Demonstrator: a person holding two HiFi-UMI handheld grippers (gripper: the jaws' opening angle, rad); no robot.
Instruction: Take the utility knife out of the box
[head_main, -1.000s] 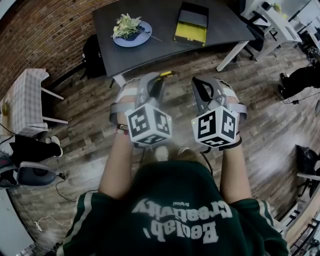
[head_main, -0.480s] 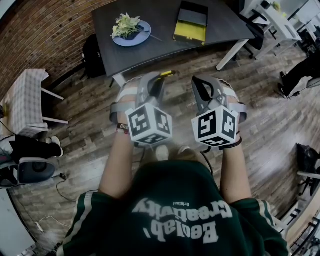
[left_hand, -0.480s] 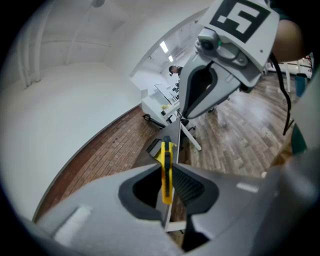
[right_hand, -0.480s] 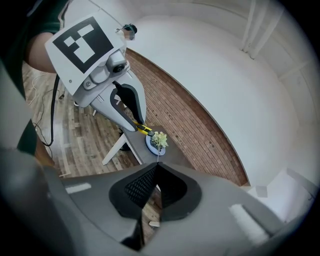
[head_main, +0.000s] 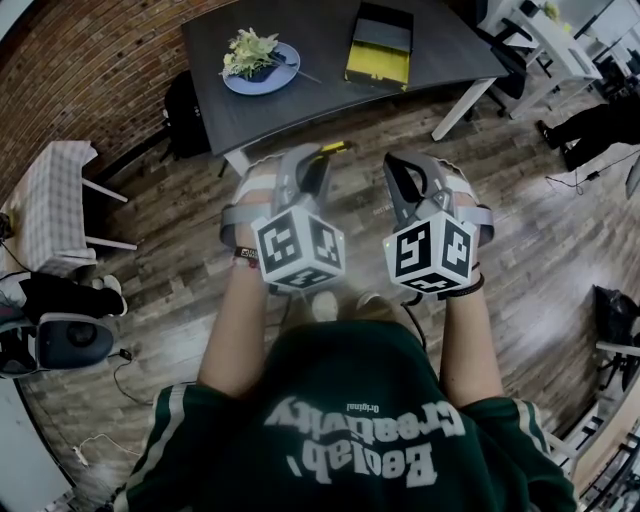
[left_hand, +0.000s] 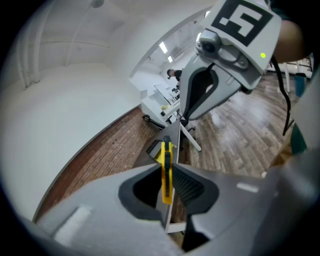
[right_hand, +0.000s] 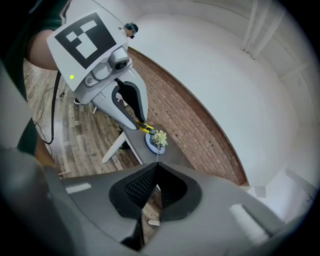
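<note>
My left gripper (head_main: 318, 168) is shut on a yellow utility knife (left_hand: 165, 169), which stands on edge between the pads and pokes out past the jaw tips (head_main: 333, 149). I hold it over the wooden floor, well short of the dark table (head_main: 320, 90). The open box (head_main: 381, 44), black with a yellow inner tray, lies on the table's far right part. My right gripper (head_main: 398, 172) hovers beside the left one at the same height, shut with nothing between its jaws (right_hand: 154, 172). In the right gripper view the left gripper (right_hand: 137, 121) shows with the knife's yellow tip.
A blue plate (head_main: 259, 70) with greens sits on the table's left part. A white table leg (head_main: 466, 108) slants down at the right. A chair with checked cloth (head_main: 50, 205) stands left, bags and cables lie on the floor, and a person's legs (head_main: 590, 125) are far right.
Both grippers stay where they were, the knife still gripped. Only the person at the far right has moved across the floor.
</note>
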